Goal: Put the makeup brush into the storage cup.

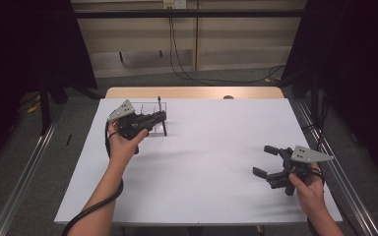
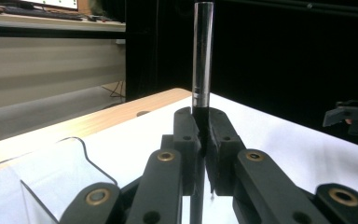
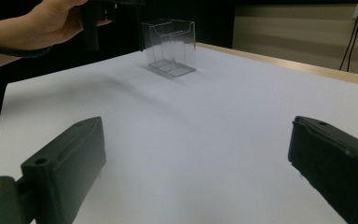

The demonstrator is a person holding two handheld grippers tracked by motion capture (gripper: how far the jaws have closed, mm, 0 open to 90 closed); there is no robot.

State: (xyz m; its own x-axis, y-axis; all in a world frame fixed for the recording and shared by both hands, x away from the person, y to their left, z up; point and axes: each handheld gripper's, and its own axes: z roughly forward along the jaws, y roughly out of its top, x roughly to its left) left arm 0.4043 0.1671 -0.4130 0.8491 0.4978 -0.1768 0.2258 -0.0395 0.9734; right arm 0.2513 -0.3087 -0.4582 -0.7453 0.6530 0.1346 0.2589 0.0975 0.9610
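One slim dark tube (image 2: 202,56), round, glossy, see-through smoky look near its top, stands upright, clamped between the jaws of the left gripper (image 2: 204,133), near the table's far left. In the high view the same tube (image 1: 161,109) rises just beside one clear plastic holder (image 1: 145,110); can't tell if they touch. That holder (image 3: 170,44) is boxy, with thin transparent walls, a wavy cut top edge and inner dividers. Its curved clear wall (image 2: 60,170) sits left of the jaws in the left gripper view. One white sheet (image 1: 202,162), matte and smooth, covers the one wooden table (image 1: 192,92), with pale wood showing along the far edge. Right gripper (image 1: 268,162) low at near right, jaws spread wide, nothing between them. Two black grippers, each with a grey three-cornered plate.
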